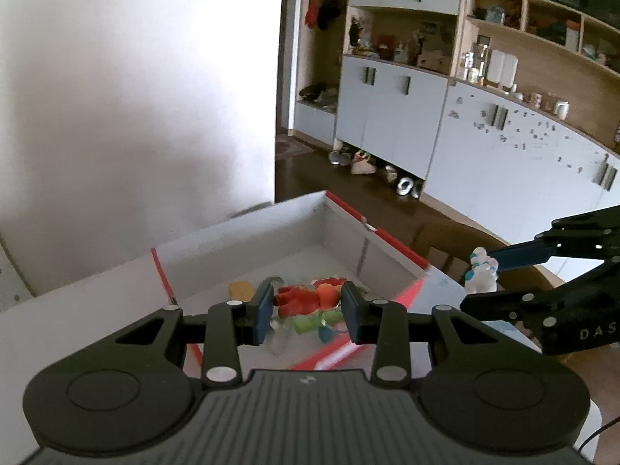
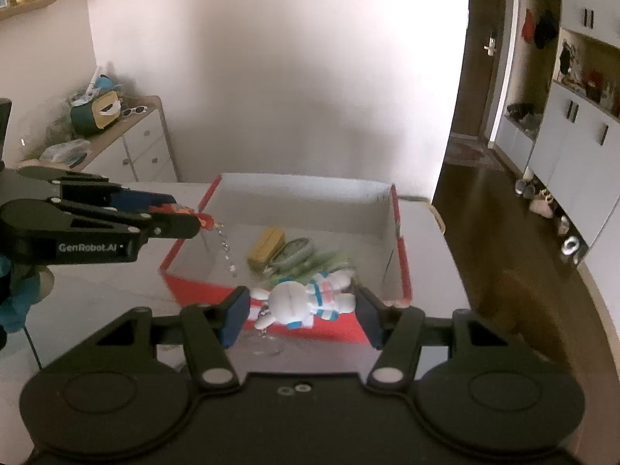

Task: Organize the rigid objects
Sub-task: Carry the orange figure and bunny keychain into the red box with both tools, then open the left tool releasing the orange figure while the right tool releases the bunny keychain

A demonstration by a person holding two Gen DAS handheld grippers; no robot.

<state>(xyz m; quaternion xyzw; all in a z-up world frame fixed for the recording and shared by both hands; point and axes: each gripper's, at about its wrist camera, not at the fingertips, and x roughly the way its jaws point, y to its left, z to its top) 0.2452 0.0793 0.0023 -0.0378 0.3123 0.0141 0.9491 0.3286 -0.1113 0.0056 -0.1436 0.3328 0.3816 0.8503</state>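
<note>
A white cardboard box with red edges [image 1: 248,240] [image 2: 395,232] stands on the white table. Inside lie a yellow block [image 2: 266,245], a round greenish item [image 2: 294,252] and green pieces. My left gripper [image 1: 308,312] is shut on a red and orange toy figure [image 1: 306,296] with a bead chain [image 2: 226,246], held over the box's left rim. My right gripper [image 2: 304,312] is shut on a white astronaut figure [image 2: 306,300] with blue and pink stripes, held above the box's near red wall. The astronaut also shows in the left wrist view [image 1: 480,271].
A low white dresser [image 2: 128,143] with clutter stands at the back left. White cupboards and shelves [image 1: 484,124] line the right side, with shoes [image 1: 364,162] on the dark wooden floor below. A blue soft toy [image 2: 17,302] sits at the left table edge.
</note>
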